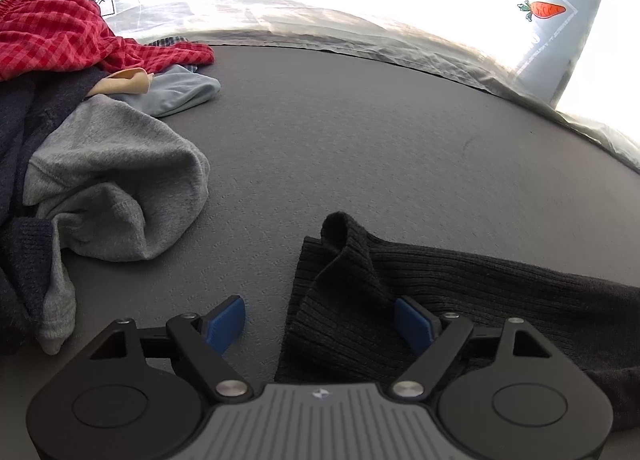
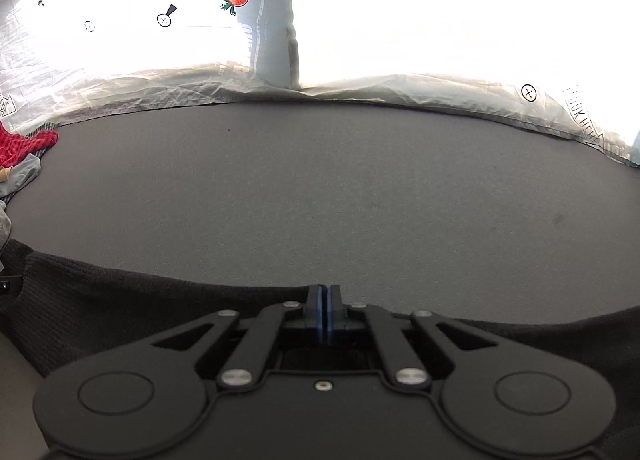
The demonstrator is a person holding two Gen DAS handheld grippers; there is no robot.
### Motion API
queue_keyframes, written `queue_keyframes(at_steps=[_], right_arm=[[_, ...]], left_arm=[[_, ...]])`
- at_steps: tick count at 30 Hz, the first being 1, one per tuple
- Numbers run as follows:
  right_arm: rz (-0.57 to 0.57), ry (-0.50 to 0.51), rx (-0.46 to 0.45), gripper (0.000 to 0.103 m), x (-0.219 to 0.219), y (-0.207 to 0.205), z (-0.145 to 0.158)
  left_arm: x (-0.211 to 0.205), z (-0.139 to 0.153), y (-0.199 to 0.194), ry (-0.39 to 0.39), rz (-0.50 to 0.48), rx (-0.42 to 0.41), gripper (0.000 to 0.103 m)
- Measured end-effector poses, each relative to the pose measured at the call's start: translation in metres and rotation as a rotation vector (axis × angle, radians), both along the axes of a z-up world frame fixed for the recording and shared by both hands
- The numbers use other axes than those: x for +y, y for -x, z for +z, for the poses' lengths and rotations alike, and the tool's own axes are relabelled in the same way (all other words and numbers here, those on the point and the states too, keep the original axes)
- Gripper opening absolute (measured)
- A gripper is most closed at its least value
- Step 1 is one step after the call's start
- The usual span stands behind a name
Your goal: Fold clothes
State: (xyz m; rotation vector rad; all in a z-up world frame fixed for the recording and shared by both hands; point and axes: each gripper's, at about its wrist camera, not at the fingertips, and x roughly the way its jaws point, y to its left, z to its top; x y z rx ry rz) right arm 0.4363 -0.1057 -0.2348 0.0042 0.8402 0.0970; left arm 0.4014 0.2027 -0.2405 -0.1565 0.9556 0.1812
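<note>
Only left view shows grey sweatshirt [image 1: 116,180], laundry pile [image 1: 48,72].

Black ribbed knit garment [image 1: 460,300] lies spread flat, corner bunched upward.

Grey felt tabletop [image 2: 320,180], carrot-print curtain [image 2: 256,32], glaring backlight

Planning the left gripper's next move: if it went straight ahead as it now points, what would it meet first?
Probably the black ribbed garment, whose raised fold lies just ahead of the open left gripper; depth is uncertain.
</note>
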Motion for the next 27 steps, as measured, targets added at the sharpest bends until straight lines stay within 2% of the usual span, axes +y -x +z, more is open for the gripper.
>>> queue_keyframes(at_steps=[3,5,6,8,9,10,12,14,16,19,20,21,24,27], right_arm=[[-0.021,-0.001,0.004,0.002,0.002,-0.011,-0.005],[-0.022,0.013,0.041,0.003,0.004,-0.017,-0.018],[-0.025,0.037,0.069,0.004,0.008,-0.021,-0.028],[-0.026,0.075,0.055,0.007,0.014,-0.019,-0.030],[-0.026,0.095,0.048,0.013,0.017,-0.018,-0.031],[-0.038,0.120,0.050,0.029,0.019,-0.017,-0.029],[-0.053,0.166,0.036,0.041,0.022,-0.012,-0.024],[-0.066,0.194,0.015,0.047,0.021,-0.002,-0.017],[-0.101,0.201,0.009,0.066,0.014,0.011,-0.013],[-0.166,0.169,0.040,0.067,-0.001,0.033,-0.014],[-0.181,0.159,0.049,0.067,-0.005,0.039,-0.015],[-0.207,0.144,0.060,0.066,-0.012,0.047,-0.016],[-0.272,0.102,0.072,0.065,-0.027,0.061,-0.015],[-0.328,0.047,0.068,0.063,-0.040,0.069,-0.012]], left_arm=[[-0.002,0.000,-0.001,-0.001,-0.004,0.001,0.087],[-0.002,-0.001,-0.001,-0.002,-0.005,0.000,0.087],[-0.002,-0.001,-0.001,-0.002,-0.006,-0.001,0.087],[-0.001,-0.001,0.000,-0.001,-0.009,0.001,0.087],[0.000,-0.001,-0.001,0.001,-0.012,0.003,0.087],[0.000,-0.001,-0.001,0.003,-0.014,0.008,0.087],[0.001,0.000,-0.003,0.007,-0.013,0.019,0.087],[0.002,0.001,-0.005,0.019,-0.006,0.034,0.086],[0.005,0.003,-0.003,0.041,0.005,0.038,0.085],[0.005,0.004,0.002,0.028,0.018,0.020,0.067],[0.006,0.005,0.005,0.046,0.019,0.000,0.044],[0.008,0.006,0.008,0.083,0.021,-0.028,0.017],[0.007,0.011,0.012,0.128,0.047,-0.074,0.013],[-0.009,0.027,0.010,0.161,-0.015,-0.118,0.012]])
